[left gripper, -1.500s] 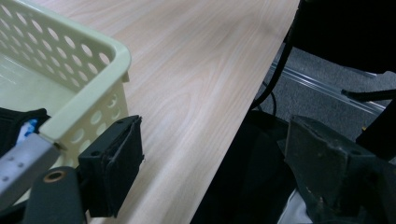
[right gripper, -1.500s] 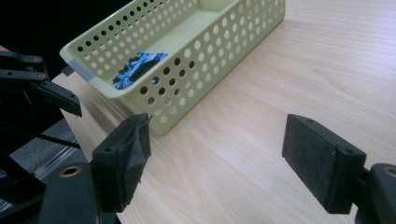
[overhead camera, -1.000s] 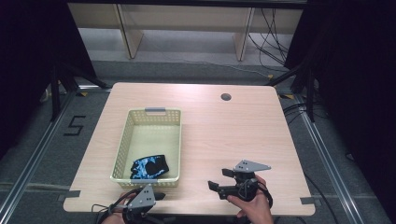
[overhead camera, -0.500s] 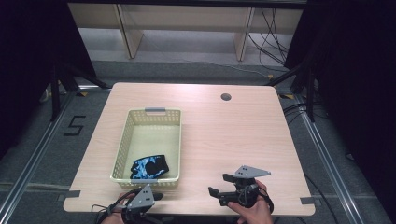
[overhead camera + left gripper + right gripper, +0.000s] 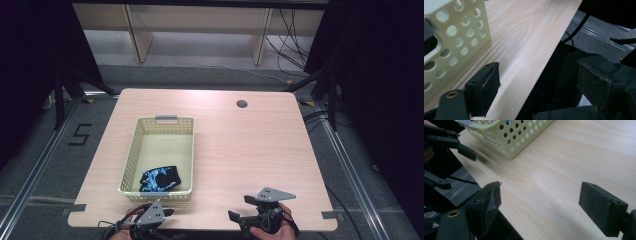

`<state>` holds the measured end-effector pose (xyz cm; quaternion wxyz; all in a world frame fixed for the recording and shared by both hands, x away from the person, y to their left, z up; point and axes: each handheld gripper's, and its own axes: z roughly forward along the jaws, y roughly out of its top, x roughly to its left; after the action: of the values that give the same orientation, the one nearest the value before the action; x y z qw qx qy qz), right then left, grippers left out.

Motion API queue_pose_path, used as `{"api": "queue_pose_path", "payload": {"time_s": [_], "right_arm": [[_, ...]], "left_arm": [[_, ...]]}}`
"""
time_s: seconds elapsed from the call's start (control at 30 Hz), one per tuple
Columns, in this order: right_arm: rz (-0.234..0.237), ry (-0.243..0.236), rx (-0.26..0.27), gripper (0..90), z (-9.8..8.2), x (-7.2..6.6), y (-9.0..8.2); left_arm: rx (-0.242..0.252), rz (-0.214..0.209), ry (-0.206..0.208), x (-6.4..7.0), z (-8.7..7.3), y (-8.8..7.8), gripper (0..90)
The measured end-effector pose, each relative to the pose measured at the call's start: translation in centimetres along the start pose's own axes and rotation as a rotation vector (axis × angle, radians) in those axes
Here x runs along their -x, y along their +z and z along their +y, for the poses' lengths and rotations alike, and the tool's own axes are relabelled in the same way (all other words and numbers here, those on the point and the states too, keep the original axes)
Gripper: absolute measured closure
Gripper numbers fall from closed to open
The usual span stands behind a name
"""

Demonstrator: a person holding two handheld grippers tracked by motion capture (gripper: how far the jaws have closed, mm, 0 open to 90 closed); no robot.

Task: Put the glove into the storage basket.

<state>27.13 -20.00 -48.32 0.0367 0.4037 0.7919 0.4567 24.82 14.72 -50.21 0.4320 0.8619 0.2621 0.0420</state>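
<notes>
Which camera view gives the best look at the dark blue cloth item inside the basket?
The high view: the cloth item lies in full sight at the near end of the basket. The right gripper view gives just a blue speck through the basket's holes; the left gripper view shows its perforated wall.

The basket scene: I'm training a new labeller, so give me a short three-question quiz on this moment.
1. True or false: the cloth lies at the far end of the basket, beside its grey label.
2. Which gripper is closer to the basket? A) the left gripper B) the right gripper
3. What do the right gripper's jaws hold?

Key
1. False. The dark cloth with blue markings lies at the basket's near end, toward the person.
2. A. It sits at the table edge just below the basket's near wall.
3. Nothing. They stand wide apart over bare tabletop in the right gripper view.
</notes>
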Motion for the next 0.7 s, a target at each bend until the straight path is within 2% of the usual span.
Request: {"api": "queue_pose_path", "payload": {"time_s": [0.03, 0.07, 0.1, 0.17, 0.2, 0.23, 0.27, 0.33, 0.37, 0.4, 0.43, 0.47, 0.5, 0.53, 0.57, 0.6, 0.63, 0.67, 0.7], "right_arm": [[-0.031, -0.008, -0.022, 17.6, -0.5, -0.1, -0.3], [-0.030, -0.010, -0.013, 17.5, -0.7, -0.1, -0.3], [-0.021, -0.011, -0.022, 17.5, -0.9, -0.2, -0.4], [-0.035, 0.002, -0.035, 17.5, -1.1, -0.4, -0.7], [-0.029, 0.025, -0.026, 17.4, -1.3, -0.6, -0.8], [-0.041, 0.027, -0.046, 17.4, -1.4, -0.7, -1.0], [-0.035, -0.024, -0.028, 17.3, -1.5, -0.4, -0.9], [-0.038, -0.016, -0.032, 17.2, -1.7, -0.3, -0.9], [-0.055, -0.030, -0.035, 17.2, -1.9, -0.4, -1.1], [-0.039, -0.038, -0.035, 17.2, -2.0, -0.2, -1.1], [-0.055, -0.009, -0.039, 17.2, -2.2, -0.5, -1.2], [-0.055, -0.009, -0.039, 17.2, -2.2, -0.5, -1.2], [-0.061, -0.010, -0.053, 17.2, -2.4, -0.6, -1.3], [-0.064, -0.013, -0.066, 17.1, -2.4, -0.6, -1.4], [-0.068, -0.044, -0.061, 17.1, -2.5, -0.4, -1.3], [-0.067, -0.040, -0.067, 17.1, -2.5, -0.5, -1.3], [-0.060, -0.009, -0.073, 17.1, -2.6, -0.8, -1.3], [-0.058, -0.042, -0.066, 17.1, -2.5, -0.5, -1.3], [-0.060, -0.043, -0.067, 17.0, -2.5, -0.4, -1.3]], "left_arm": [[0.000, -0.004, -0.001, 0.0, 0.0, 0.0, 17.7], [0.009, -0.003, -0.010, 0.1, -0.1, 0.0, 17.7], [0.001, -0.001, 0.001, 0.0, -0.1, 0.0, 17.7], [-0.001, 0.001, -0.002, 0.1, -0.2, 0.0, 17.7], [0.005, -0.003, -0.014, 0.1, -0.2, 0.0, 17.7], [0.005, -0.009, -0.015, 0.1, -0.3, 0.0, 17.7], [-0.026, -0.001, 0.008, 0.0, -0.3, -0.1, 17.7], [-0.020, -0.001, 0.005, 0.0, -0.3, 0.0, 17.7], [-0.019, 0.002, 0.006, 0.1, -0.4, -0.1, 17.7], [-0.017, -0.004, 0.029, 0.0, -0.4, 0.0, 17.7], [-0.022, -0.004, 0.020, 0.1, -0.4, 0.0, 17.7], [-0.022, -0.004, 0.020, 0.1, -0.4, 0.0, 17.7], [-0.035, 0.002, 0.041, -0.1, -0.4, 0.0, 17.8], [-0.035, 0.002, 0.041, -0.1, -0.4, 0.0, 17.8], [-0.028, 0.004, 0.003, 0.0, -0.5, 0.1, 17.8], [-0.028, 0.004, 0.003, 0.0, -0.5, 0.1, 17.8], [-0.031, 0.005, 0.003, 0.0, -0.5, 0.1, 17.8], [-0.032, 0.004, 0.006, 0.0, -0.5, 0.1, 17.8], [-0.042, 0.005, 0.018, 0.0, -0.5, 0.0, 17.8]]}}
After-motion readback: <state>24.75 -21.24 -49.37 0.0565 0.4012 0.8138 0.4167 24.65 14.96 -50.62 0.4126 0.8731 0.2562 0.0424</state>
